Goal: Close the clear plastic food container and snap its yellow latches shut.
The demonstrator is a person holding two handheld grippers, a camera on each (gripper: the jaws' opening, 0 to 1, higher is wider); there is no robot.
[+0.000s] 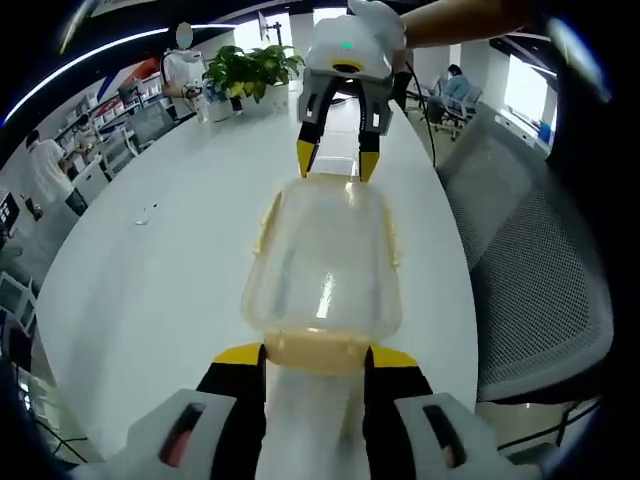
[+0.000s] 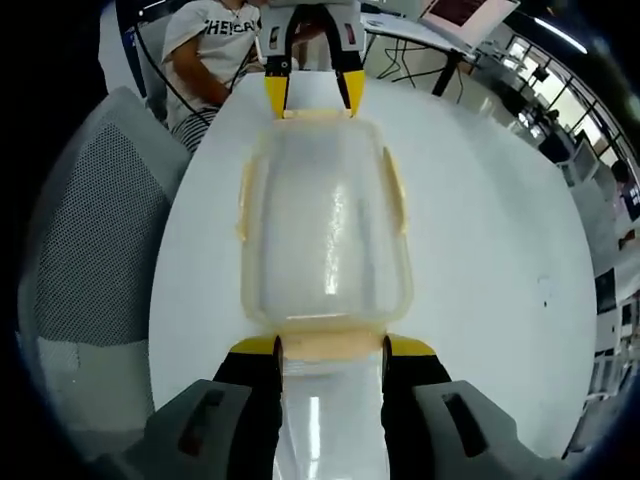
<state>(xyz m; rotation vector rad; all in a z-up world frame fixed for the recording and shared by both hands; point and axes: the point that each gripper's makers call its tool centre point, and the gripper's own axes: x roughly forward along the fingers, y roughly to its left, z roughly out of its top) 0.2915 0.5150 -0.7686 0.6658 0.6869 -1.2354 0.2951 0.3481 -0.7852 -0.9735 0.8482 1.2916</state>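
Observation:
The clear plastic container lies lengthwise on the white table with its lid on top. Pale yellow latches run along its long sides and both ends. In the left gripper view my left gripper is open, its yellow-tipped jaws standing either side of the near end latch. The right gripper faces it at the far end, also open. In the right gripper view my right gripper straddles its near end latch; the left gripper stands at the opposite end.
A grey mesh chair stands along one long edge of the table. A potted plant sits at the table's far end. A person in a white shirt is behind the left gripper. A small object lies on the table.

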